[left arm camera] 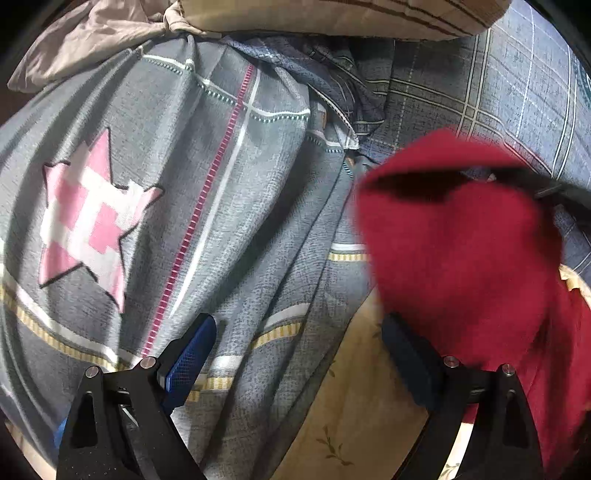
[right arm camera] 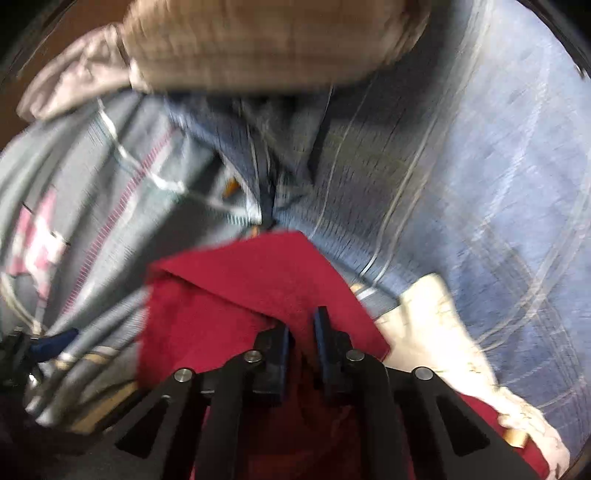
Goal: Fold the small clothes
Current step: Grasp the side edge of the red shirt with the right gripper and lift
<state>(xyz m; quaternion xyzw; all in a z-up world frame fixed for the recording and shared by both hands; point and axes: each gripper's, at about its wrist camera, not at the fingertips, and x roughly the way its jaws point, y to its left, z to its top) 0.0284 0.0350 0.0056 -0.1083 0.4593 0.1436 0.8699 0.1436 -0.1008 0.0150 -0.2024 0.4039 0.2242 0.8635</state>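
Observation:
A small red garment [left arm camera: 461, 254] hangs lifted at the right of the left wrist view, blurred. My left gripper [left arm camera: 299, 343] is open and empty, over the grey-blue bedspread, just left of the garment. In the right wrist view my right gripper [right arm camera: 301, 328] is shut on the red garment [right arm camera: 236, 295], with cloth pinched between its blue pads; one corner is folded over in front of the fingers. The right gripper's dark body shows at the right edge of the left wrist view [left arm camera: 561, 192], holding the cloth's upper edge.
A grey-blue plaid bedspread [left arm camera: 221, 184] with a pink star patch [left arm camera: 88, 218] covers the bed. A beige striped pillow [left arm camera: 332, 14] lies at the far end. A cream floral sheet [left arm camera: 354, 406] shows below the garment and also in the right wrist view [right arm camera: 436, 332].

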